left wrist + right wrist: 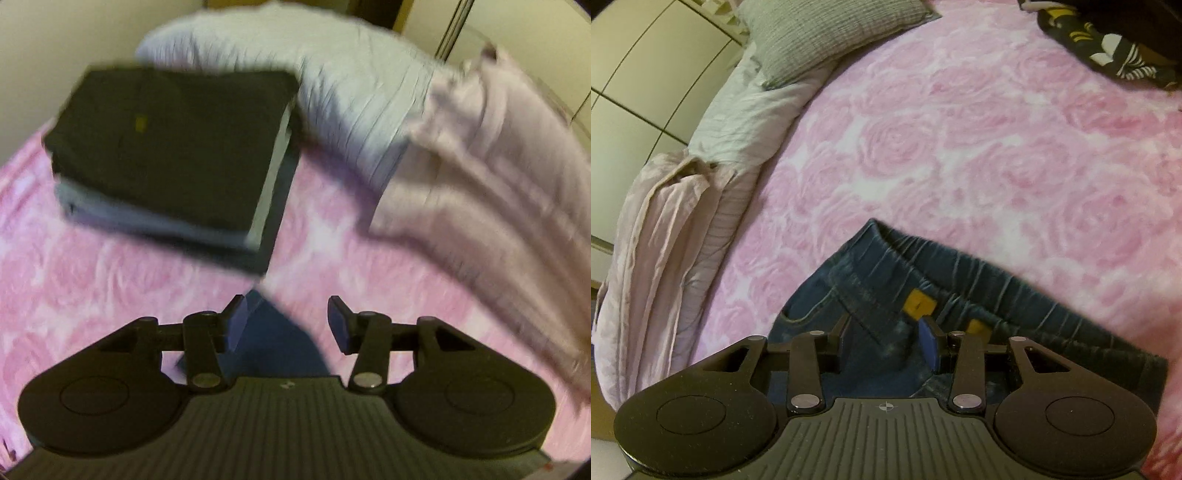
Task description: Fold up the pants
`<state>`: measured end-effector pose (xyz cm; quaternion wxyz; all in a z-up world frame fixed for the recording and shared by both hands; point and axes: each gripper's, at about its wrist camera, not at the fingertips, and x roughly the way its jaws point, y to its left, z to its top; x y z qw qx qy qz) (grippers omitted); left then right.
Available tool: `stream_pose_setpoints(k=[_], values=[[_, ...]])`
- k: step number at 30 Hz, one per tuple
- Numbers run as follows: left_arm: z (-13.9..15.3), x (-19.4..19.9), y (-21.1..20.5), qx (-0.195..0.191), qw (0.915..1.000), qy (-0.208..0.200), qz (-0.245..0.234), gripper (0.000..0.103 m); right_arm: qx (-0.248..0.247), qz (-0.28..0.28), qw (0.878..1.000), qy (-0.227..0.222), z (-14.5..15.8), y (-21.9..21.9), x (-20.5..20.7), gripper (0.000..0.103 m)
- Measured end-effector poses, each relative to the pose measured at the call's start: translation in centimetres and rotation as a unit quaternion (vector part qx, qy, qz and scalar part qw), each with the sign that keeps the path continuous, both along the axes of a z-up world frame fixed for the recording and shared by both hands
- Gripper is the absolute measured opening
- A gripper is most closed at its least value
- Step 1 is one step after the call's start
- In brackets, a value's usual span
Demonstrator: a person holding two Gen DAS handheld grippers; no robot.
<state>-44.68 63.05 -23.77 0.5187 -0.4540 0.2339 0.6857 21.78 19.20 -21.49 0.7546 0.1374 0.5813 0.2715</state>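
Both my grippers, left (288,325) and right (886,339), gape wide over the jeans (886,280) on the pink blanket (997,147), gripping nothing. Folded clothes (166,147) sit stacked beyond my left one.

Dark blue denim pants (886,295) lie flat in the lower middle of the right wrist frame, elastic waistband toward the upper right, 2 yellow tags by it; seemingly a pocket at left.
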Motion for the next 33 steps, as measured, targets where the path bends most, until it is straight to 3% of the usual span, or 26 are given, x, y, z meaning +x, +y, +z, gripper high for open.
stream_pose_setpoints(k=[5, 11, 12, 14, 15, 19, 21, 23, 25, 26, 27, 29, 31, 33], values=[[-6.9, -4.0, -5.1, -0.049, 0.9940, -0.072, 0.066, 0.040, -0.016, -0.008, 1.000, 0.005, -0.6, -0.2, -0.2, 0.036], [-13.3, -5.2, -5.0, -0.044, 0.9843, -0.123, 0.119, 0.039, -0.033, 0.000, 0.999, 0.012, -2.0, 0.6, -1.4, 0.036], [-13.8, -5.0, -4.8, -0.035, 0.9852, -0.114, 0.123, 0.038, -0.037, 0.005, 0.999, 0.012, -2.1, 0.8, -1.7, 0.036], [-13.5, -4.1, -4.2, -0.016, 0.9912, -0.081, 0.104, 0.011, -0.041, 0.008, 0.999, 0.013, -2.4, 1.1, -2.4, 0.036], [-12.9, -3.9, -3.8, -0.009, 0.9943, -0.076, 0.075, 0.004, -0.042, 0.008, 0.999, 0.014, -2.4, 1.1, -2.6, 0.036], [-7.3, -4.1, -4.2, 0.045, 0.9978, -0.046, -0.011, 0.005, -0.041, 0.004, 0.999, 0.010, -1.7, 0.9, -3.5, 0.036], [-4.6, -4.7, -5.0, 0.077, 0.9951, -0.021, -0.059, 0.006, -0.040, 0.000, 0.999, 0.005, -1.2, 0.7, -3.7, 0.036], [-3.6, -5.3, -5.7, 0.086, 0.9917, 0.000, -0.096, 0.007, -0.037, -0.004, 0.999, 0.003, -0.8, 0.5, -3.9, 0.036], [-5.5, -5.1, -6.3, 0.053, 0.9897, 0.043, -0.126, 0.010, -0.034, -0.004, 0.999, 0.001, -0.5, 0.4, -4.1, 0.036], [-7.3, -4.9, -6.6, 0.017, 0.9871, 0.081, -0.137, 0.010, -0.034, 0.000, 0.999, 0.001, -0.6, 0.4, -4.2, 0.036], [-9.7, -5.1, -6.9, -0.028, 0.9836, 0.117, -0.134, 0.014, -0.036, 0.002, 0.999, 0.002, -0.6, 0.4, -4.4, 0.036], [-12.9, -6.7, -8.3, -0.082, 0.9830, 0.140, -0.086, 0.024, -0.038, 0.011, 0.999, 0.003, -0.5, 0.2, -4.6, 0.036], [-12.2, -7.9, -9.9, -0.047, 0.9917, 0.117, -0.026, 0.022, -0.036, 0.025, 0.999, -0.004, -0.1, -0.2, -4.5, 0.036], [-11.2, -7.9, -10.9, -0.035, 0.9942, 0.101, 0.007, 0.021, -0.042, 0.044, 0.998, -0.027, 0.4, -0.8, -4.0, 0.036]])
